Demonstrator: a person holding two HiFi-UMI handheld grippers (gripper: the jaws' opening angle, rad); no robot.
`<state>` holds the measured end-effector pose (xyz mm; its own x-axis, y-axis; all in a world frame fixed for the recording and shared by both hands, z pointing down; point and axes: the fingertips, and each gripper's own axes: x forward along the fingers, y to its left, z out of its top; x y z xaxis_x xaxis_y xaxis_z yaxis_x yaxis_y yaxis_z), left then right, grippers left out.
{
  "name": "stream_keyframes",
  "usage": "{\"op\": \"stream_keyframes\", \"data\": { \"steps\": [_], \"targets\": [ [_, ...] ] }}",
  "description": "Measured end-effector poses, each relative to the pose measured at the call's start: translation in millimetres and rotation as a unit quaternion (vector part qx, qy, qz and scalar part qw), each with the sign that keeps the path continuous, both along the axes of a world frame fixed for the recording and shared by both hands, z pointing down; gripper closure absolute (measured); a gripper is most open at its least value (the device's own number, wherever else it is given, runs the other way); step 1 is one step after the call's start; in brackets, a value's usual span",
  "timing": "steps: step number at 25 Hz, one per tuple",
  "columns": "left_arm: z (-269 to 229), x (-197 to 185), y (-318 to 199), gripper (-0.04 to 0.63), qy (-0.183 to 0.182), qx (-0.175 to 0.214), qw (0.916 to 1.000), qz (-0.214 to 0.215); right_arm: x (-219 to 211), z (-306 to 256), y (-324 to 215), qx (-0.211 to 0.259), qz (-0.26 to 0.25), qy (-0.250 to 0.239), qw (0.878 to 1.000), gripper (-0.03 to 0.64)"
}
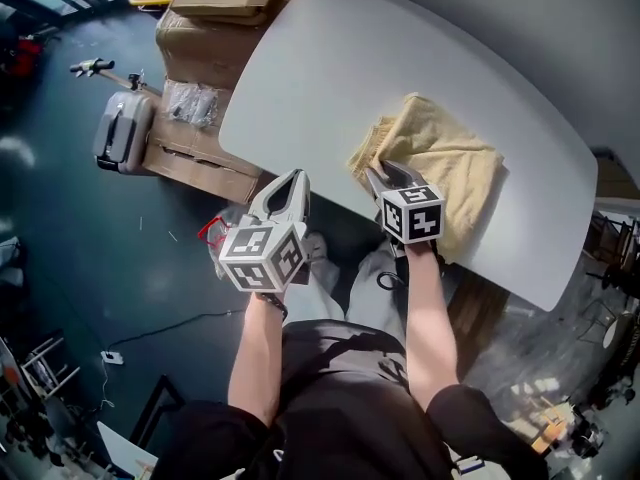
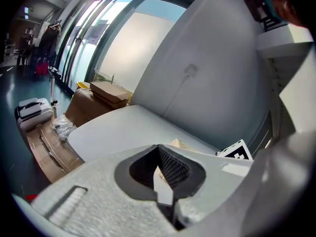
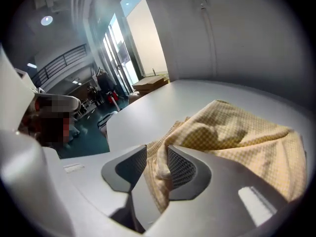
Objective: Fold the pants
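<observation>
The pale yellow checked pants (image 1: 450, 173) lie folded in a bundle near the front edge of the grey table (image 1: 330, 68). My right gripper (image 1: 378, 173) sits at the bundle's near left corner. In the right gripper view a fold of the pants (image 3: 237, 132) lies between the jaws of that gripper (image 3: 157, 164), against one pad, with a gap to the other. My left gripper (image 1: 292, 180) hangs off the table's front edge, over the floor, its tips together and nothing in them. The left gripper view shows its own jaws (image 2: 163, 174) and a sliver of the pants (image 2: 178, 143) beyond.
Cardboard boxes (image 1: 215, 8) stand on the floor left of the table, with a plastic bag (image 1: 193, 103) and a grey suitcase (image 1: 122, 130) beside them. A pale wall panel (image 2: 207, 68) rises behind the table. The person's legs are below the table edge.
</observation>
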<state>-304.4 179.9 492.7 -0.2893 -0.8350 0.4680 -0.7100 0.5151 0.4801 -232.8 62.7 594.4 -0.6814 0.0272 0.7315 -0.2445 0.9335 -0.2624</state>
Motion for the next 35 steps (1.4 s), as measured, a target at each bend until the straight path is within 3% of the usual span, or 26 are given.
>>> {"op": "stream_keyframes", "data": {
  "steps": [3,7,11,14,19,27,30,35],
  "targets": [
    [-4,7,-12,0.591,-0.001,0.008,0.9998,0.017,1,-1,4,-0.023,-0.012,-0.005,1.0,0.456],
    [-19,18,-35,0.591,-0.012,0.023,0.9986,0.046,6,-33,-3,-0.014,-0.005,-0.043,0.999,0.459],
    [-46,28,-71,0.591,-0.023,0.054,0.9958,0.071,27,-87,-30,0.011,0.032,-0.106,0.994,0.498],
    [-71,42,-102,0.591,-0.033,0.075,0.9916,0.1,55,-137,-64,0.049,0.078,-0.155,0.984,0.527],
    [-127,65,-154,0.591,-0.066,0.127,0.9775,0.155,111,-222,-122,0.143,0.159,-0.214,0.953,0.613],
    [-239,117,-209,0.591,-0.153,0.222,0.9371,0.222,178,-344,-152,0.261,0.226,-0.301,0.889,0.614],
    [-263,132,-219,0.591,-0.173,0.244,0.9275,0.224,200,-373,-155,0.277,0.256,-0.335,0.863,0.614],
    [-295,154,-229,0.591,-0.198,0.266,0.9131,0.237,216,-397,-158,0.304,0.265,-0.342,0.849,0.614]
  ]
}}
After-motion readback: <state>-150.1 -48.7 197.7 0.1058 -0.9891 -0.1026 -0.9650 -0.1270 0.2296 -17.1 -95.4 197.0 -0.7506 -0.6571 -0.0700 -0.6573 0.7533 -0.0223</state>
